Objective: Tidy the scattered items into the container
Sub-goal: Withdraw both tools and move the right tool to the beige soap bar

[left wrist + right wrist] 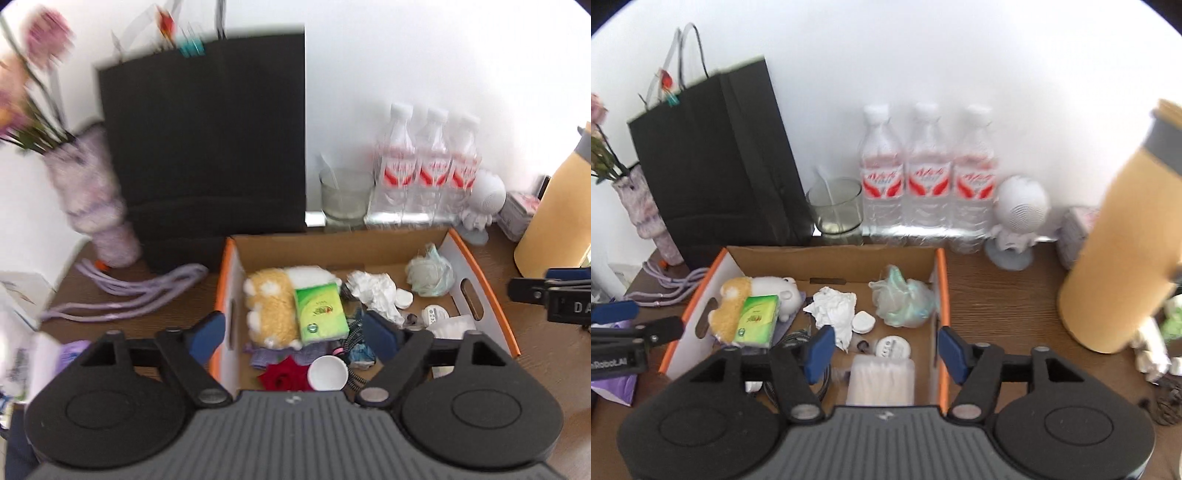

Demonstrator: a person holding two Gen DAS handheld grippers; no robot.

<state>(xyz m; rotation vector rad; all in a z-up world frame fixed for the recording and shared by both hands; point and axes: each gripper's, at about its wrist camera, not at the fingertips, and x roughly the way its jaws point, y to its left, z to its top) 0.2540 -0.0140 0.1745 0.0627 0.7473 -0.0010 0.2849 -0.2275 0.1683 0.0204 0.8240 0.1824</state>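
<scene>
Over the open cardboard box [406, 243] we hold both grippers angled down, and both are empty. Our left gripper [295, 332] stands wide, one blue pad outside the box's orange-edged left wall and the other above the clutter inside, with nothing pinched between them. Our right gripper [886, 350] is parted to a middling width, its right pad outside the box's right wall, its left pad above the contents; nothing is clamped there either.

We judge the box to be the container, and it already carries most of the load. From the left wrist view, a plush toy [273, 306] lies at about 9 o'clock in the box with a green tissue pack [321, 310] leaning on it. Crumpled white paper [376, 291] sits near the centre, a pale mesh sponge [430, 275] at 2 o'clock in the far right corner, and a red fabric rose [282, 378] and a small white cup [328, 374] at 6 o'clock against the near wall. A clear pack of cotton swabs [881, 376] lies right under our right gripper.

Things lie loosely piled, not arranged, which suits dropping from above; that is likely why we hang over the opening with the pads apart.

Outside the box, a purple cord [122, 291] trails on the wooden surface [1004, 295] at 9 o'clock. At 3 o'clock in the right wrist view, beyond a tall yellow bottle [1115, 258], small blurred items [1156, 354] remain. We would guess those are next.
</scene>
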